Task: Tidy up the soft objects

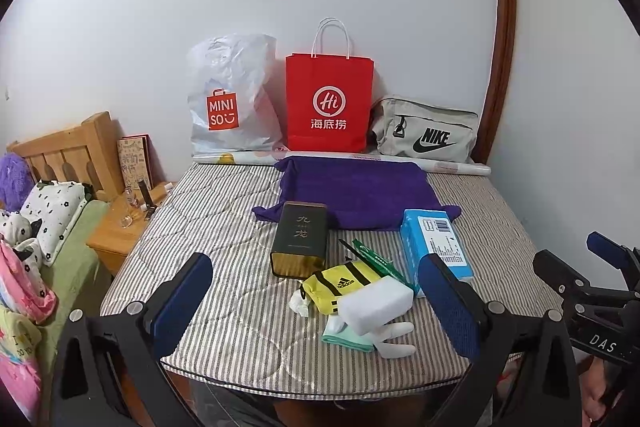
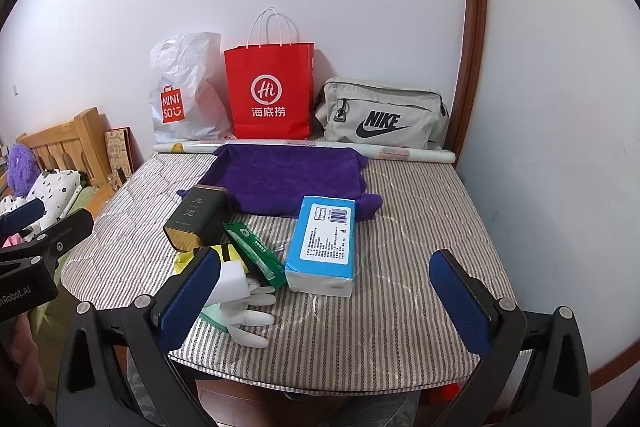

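Note:
A purple towel (image 1: 356,193) lies spread at the back of the striped mattress (image 1: 224,227). In front of it lie a yellow Adidas cloth (image 1: 340,285), a white sponge block (image 1: 376,303), a white glove (image 1: 394,339), a mint cloth (image 1: 344,337), a blue tissue pack (image 1: 436,247), a green packet (image 1: 376,261) and a dark tea tin (image 1: 300,239). My left gripper (image 1: 320,307) is open and empty, above the near edge in front of the pile. My right gripper (image 2: 326,301) is open and empty, in front of the tissue pack (image 2: 324,245).
A white Miniso bag (image 1: 232,99), a red paper bag (image 1: 328,103) and a grey Nike bag (image 1: 428,133) stand against the back wall. A rolled paper (image 1: 440,165) lies before them. A wooden nightstand (image 1: 116,231) and a bed with pillows (image 1: 52,211) are at left.

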The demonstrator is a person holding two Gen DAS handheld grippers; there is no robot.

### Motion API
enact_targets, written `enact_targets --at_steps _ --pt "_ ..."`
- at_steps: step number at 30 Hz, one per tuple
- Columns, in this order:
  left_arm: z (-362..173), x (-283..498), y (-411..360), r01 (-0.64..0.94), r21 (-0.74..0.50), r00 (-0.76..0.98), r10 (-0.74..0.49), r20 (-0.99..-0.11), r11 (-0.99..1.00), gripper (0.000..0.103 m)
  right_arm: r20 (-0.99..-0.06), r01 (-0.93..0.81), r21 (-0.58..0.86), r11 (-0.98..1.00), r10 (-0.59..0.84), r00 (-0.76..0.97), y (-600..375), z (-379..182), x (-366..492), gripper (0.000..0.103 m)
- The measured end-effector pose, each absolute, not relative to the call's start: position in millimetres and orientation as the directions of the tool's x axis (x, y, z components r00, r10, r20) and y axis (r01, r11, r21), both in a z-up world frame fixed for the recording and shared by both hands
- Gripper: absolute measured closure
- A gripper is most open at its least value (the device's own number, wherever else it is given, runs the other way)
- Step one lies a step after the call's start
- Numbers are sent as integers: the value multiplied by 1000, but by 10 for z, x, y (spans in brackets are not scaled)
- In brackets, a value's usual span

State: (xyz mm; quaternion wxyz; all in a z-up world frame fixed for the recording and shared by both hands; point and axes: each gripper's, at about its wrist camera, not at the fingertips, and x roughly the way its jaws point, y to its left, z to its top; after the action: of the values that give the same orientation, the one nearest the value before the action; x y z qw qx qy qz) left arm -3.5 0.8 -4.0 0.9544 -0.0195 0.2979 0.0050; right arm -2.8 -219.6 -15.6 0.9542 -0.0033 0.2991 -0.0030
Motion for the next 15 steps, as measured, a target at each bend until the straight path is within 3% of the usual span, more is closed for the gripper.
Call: enact_targets --at_steps 15 --pt "-17 -62 49 -32 -37 823 6 -567 999 0 -570 -1 -7 1000 -4 822 -2193 -148 -35 0"
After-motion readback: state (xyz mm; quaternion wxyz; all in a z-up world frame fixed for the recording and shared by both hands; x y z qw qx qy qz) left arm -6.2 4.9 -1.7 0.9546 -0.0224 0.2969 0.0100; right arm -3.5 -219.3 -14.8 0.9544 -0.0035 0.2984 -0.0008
